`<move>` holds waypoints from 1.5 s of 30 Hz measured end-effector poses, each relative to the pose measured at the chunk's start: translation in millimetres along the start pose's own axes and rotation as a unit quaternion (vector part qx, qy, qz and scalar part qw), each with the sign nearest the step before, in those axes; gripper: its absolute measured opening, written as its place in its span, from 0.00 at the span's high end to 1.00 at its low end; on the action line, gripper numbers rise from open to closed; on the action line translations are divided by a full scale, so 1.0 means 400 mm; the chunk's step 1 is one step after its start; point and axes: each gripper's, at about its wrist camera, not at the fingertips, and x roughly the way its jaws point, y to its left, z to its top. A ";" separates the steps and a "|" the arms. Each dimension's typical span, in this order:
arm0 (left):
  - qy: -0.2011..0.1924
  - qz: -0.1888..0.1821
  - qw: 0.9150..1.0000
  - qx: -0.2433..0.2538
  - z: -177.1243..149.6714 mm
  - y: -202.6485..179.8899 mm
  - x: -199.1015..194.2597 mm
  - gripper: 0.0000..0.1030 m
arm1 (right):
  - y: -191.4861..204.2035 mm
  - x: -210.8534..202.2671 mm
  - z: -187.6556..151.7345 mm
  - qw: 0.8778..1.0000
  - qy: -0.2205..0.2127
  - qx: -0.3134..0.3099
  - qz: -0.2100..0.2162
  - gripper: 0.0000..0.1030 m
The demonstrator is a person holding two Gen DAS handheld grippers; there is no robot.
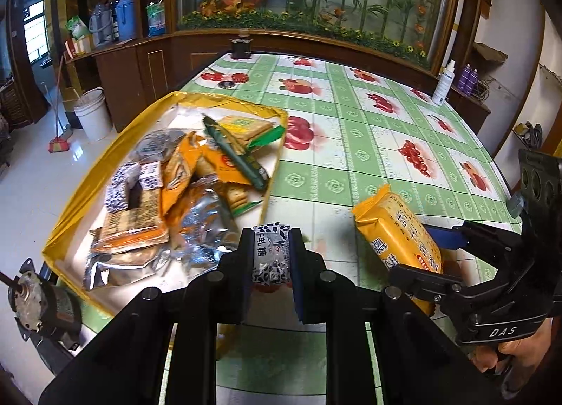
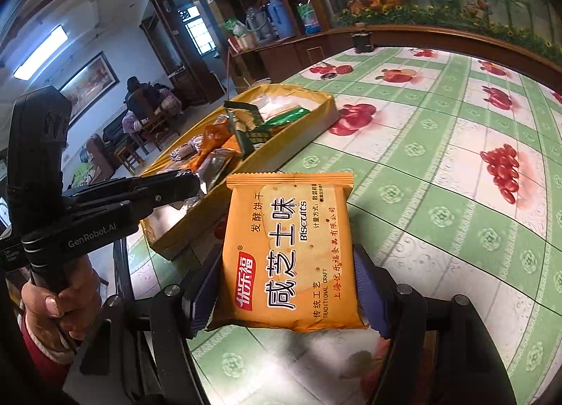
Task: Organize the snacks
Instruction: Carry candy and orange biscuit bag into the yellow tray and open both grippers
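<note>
My left gripper (image 1: 272, 257) is shut on a small nougat candy (image 1: 271, 253) in a white wrapper with dark leaf print, held just over the near right rim of the gold tray (image 1: 82, 190). The tray holds several snack packets: orange, silver and green ones. My right gripper (image 2: 291, 285) is shut on an orange biscuit packet (image 2: 289, 257), its blue pads pressing both long sides, above the tablecloth to the right of the gold tray (image 2: 316, 113). In the left wrist view the same biscuit packet (image 1: 397, 229) shows in the right gripper (image 1: 435, 257), close beside the tray.
The table (image 1: 351, 145) wears a green checked cloth with fruit prints. A white spray bottle (image 1: 443, 83) stands at its far right edge and a dark holder (image 1: 241, 46) at its far end. A small motor (image 1: 38, 303) lies at the near left corner. A person sits in the room beyond.
</note>
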 end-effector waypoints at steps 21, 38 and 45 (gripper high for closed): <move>0.011 0.043 0.998 -0.050 -0.017 0.154 -0.005 0.84 | 0.120 0.092 0.112 0.999 -0.004 -0.047 0.025 0.32; 0.015 0.088 0.994 -0.058 0.035 0.218 0.031 0.84 | 0.171 0.193 0.236 0.998 -0.018 -0.046 0.042 0.32; 0.017 0.106 0.993 -0.055 0.061 0.228 0.058 0.84 | 0.172 0.233 0.260 0.998 -0.014 -0.050 0.039 0.32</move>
